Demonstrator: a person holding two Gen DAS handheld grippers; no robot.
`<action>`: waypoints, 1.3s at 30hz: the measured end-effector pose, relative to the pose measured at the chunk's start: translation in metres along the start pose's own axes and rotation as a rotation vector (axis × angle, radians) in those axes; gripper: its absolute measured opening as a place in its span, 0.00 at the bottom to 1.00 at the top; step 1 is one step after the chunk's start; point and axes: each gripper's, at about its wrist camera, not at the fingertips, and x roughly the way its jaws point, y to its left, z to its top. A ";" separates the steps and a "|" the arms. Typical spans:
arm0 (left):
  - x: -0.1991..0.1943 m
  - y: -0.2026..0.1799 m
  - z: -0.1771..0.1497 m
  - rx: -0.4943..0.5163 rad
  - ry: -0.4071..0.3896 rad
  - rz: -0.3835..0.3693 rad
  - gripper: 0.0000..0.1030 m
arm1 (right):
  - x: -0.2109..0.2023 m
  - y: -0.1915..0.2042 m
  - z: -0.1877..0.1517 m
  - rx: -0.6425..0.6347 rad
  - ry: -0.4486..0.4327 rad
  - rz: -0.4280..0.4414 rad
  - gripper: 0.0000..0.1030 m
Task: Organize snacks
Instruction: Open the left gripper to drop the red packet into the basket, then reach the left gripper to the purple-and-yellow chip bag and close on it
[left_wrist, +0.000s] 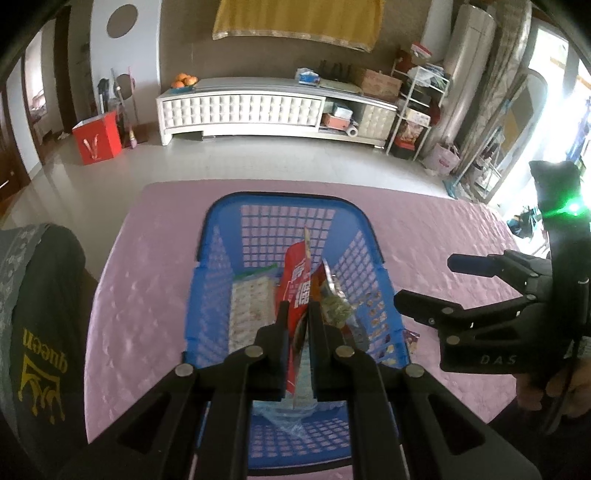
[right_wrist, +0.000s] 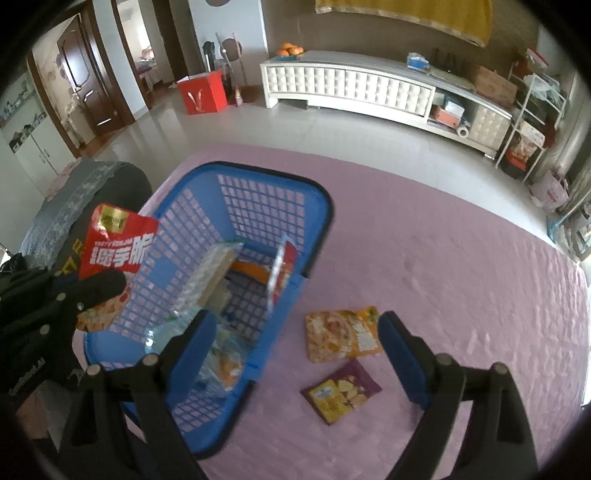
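My left gripper (left_wrist: 297, 308) is shut on a red snack packet (left_wrist: 295, 284), held edge-on above the blue basket (left_wrist: 214, 258). The right wrist view shows that same red packet (right_wrist: 118, 243) at the left, clamped by the left gripper (right_wrist: 92, 291) over the basket's (right_wrist: 314, 206) left rim. Several snack packs lie inside the basket, among them a clear wrapped pack (right_wrist: 207, 280). My right gripper (right_wrist: 295, 350) stands open with nothing between its fingers, over the basket's right wall. On the pink cloth lie an orange packet (right_wrist: 341, 334) and a purple-and-yellow packet (right_wrist: 340, 391).
The pink cloth (right_wrist: 461, 277) covers the table. A dark cushion with gold lettering (left_wrist: 40, 332) sits at the table's left edge. Across the floor stand a white cabinet (left_wrist: 240, 107) and a red box (left_wrist: 96, 138). A hand (left_wrist: 550, 391) holds the right gripper (left_wrist: 454, 284).
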 end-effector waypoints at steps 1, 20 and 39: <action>0.003 -0.003 0.001 0.007 0.001 -0.002 0.06 | 0.000 -0.003 -0.001 0.001 -0.001 -0.006 0.89; 0.034 -0.010 0.003 -0.024 0.049 0.039 0.51 | -0.003 -0.041 -0.012 0.051 -0.022 0.011 0.89; 0.009 -0.082 -0.006 0.081 0.047 0.030 0.66 | -0.049 -0.083 -0.051 0.089 -0.059 0.016 0.89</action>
